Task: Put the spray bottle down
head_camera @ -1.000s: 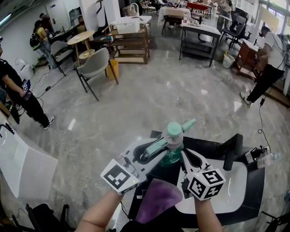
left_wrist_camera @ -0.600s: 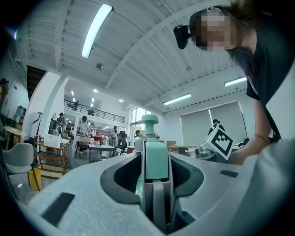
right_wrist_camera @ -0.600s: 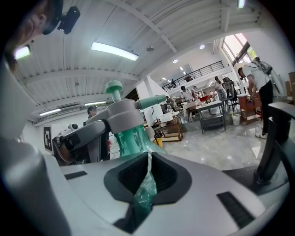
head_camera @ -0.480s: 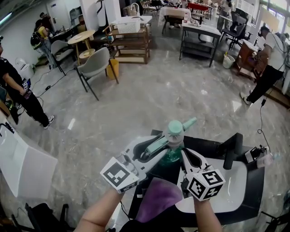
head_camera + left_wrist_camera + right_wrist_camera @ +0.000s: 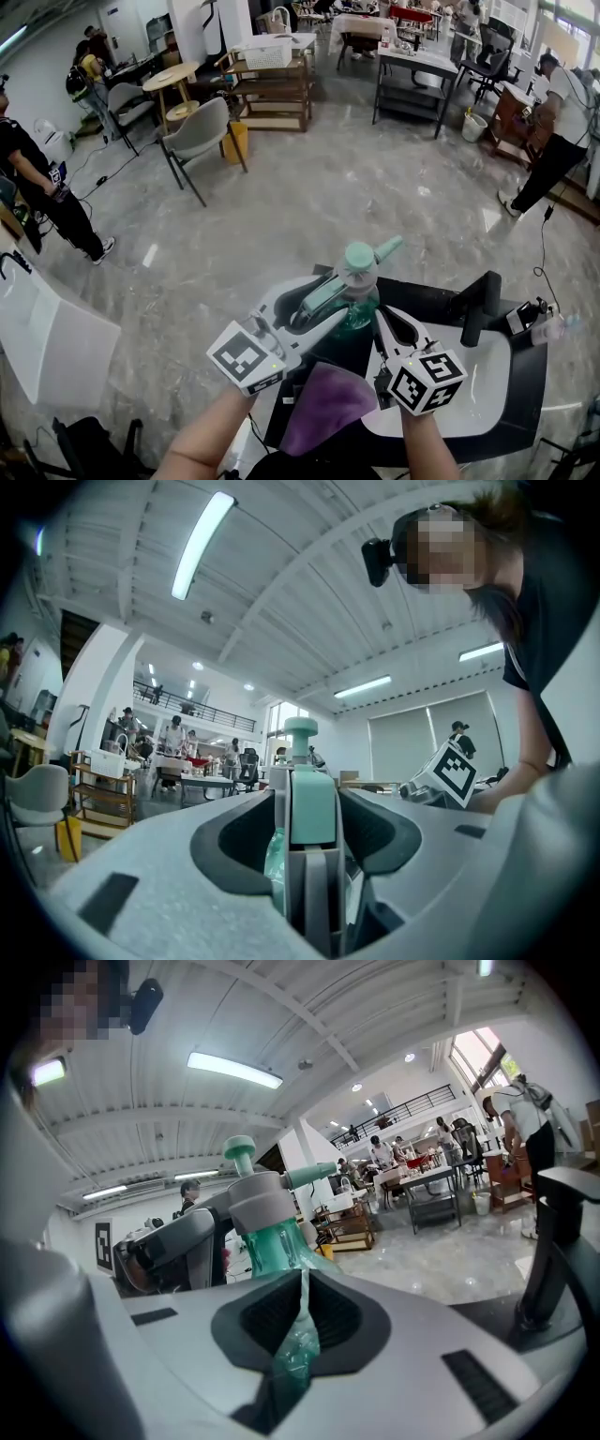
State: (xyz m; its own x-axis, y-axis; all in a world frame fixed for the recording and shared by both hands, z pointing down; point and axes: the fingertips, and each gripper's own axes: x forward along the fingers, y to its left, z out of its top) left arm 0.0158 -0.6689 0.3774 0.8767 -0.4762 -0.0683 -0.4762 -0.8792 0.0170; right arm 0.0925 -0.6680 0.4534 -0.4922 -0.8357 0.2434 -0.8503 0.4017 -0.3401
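Green see-through plastic fills the grip of my right gripper (image 5: 380, 323): in the right gripper view its 2 jaws (image 5: 298, 1335) are clenched on the body of the spray bottle (image 5: 277, 1241), and the thin wall creases where they pinch it.

The bottle (image 5: 359, 309) stands upright between my 2 tools, and its mint spray head (image 5: 361, 258) rises above both. Its nozzle (image 5: 389, 248) points up and away from me, toward the right of the head view. The grippers hide its base, so I cannot tell whether it rests on anything.

My left gripper (image 5: 314, 298) comes in level from the left and reaches the spray head from the side. In the left gripper view a mint part of the head (image 5: 311, 803) fills the gap between the jaws (image 5: 312, 855). These jaws have just been opening wider, yet the pads lie against both sides of that mint part as far as I can see, so the grasp holds.

Below and behind the bottle is a black table (image 5: 427, 305) with a white basin (image 5: 487, 375) set into it on my right. A black faucet (image 5: 478, 309) stands at the far edge of the basin, well apart from the bottle. A purple cloth (image 5: 328, 403) lies under my hands, between the 2 grippers and nearer to me than the bottle.
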